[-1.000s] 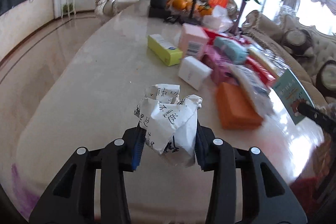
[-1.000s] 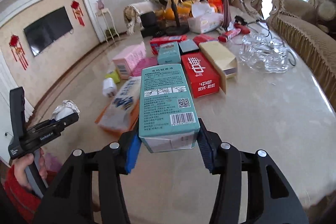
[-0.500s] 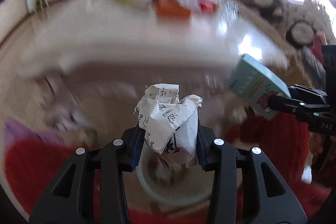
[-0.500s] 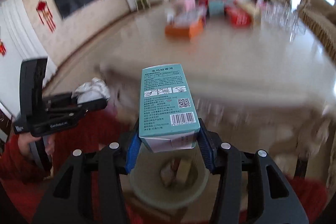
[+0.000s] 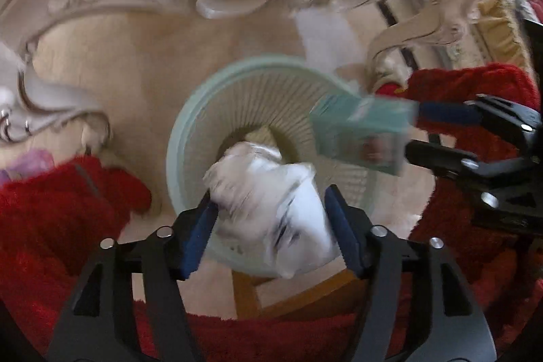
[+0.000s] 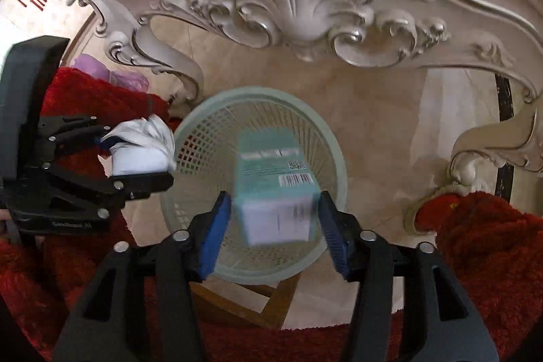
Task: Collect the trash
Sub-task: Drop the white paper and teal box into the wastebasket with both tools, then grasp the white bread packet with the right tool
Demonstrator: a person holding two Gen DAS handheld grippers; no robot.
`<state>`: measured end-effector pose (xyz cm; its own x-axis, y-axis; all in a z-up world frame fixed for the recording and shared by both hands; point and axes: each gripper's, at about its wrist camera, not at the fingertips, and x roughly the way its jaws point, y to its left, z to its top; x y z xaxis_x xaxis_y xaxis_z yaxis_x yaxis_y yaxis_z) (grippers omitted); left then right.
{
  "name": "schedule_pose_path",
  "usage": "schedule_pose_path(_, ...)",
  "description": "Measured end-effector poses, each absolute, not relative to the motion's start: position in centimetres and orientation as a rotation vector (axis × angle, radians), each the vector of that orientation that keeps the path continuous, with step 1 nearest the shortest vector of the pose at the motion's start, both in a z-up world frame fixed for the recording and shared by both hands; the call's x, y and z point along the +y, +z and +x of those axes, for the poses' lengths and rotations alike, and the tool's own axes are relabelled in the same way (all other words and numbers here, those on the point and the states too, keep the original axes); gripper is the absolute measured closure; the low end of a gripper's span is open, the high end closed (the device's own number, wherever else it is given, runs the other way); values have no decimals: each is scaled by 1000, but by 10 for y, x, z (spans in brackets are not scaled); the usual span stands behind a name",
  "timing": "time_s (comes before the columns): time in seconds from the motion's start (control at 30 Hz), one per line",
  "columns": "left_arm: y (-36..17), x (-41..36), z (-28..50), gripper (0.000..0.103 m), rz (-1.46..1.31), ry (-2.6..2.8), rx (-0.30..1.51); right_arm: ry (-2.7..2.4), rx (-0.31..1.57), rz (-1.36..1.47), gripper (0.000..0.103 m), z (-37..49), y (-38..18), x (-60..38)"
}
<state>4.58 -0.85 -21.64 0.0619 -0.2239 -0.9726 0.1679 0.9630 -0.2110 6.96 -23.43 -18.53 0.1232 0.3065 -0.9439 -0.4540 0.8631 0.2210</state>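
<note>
Pale green plastic, the waste basket [image 6: 253, 178] sits below both grippers. Our left gripper [image 5: 269, 219] has spread around the crumpled paper [image 5: 271, 192] and our right gripper [image 6: 271, 226] around the teal box [image 6: 275, 185], apparently to drop them in.

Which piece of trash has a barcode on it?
The teal box between the right hand-held gripper fingers has the barcode. The crumpled paper at the left hand-held gripper has none visible.

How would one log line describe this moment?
left gripper: open, crumpled paper between jaws, above basket | right gripper: teal box between jaws, above basket, grip unclear
</note>
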Motion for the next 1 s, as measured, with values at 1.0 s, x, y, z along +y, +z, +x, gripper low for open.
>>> schedule_pose_path(1.0, -30, 36, 114, 22, -137, -88, 793, 394, 610, -118, 27, 216, 18, -158)
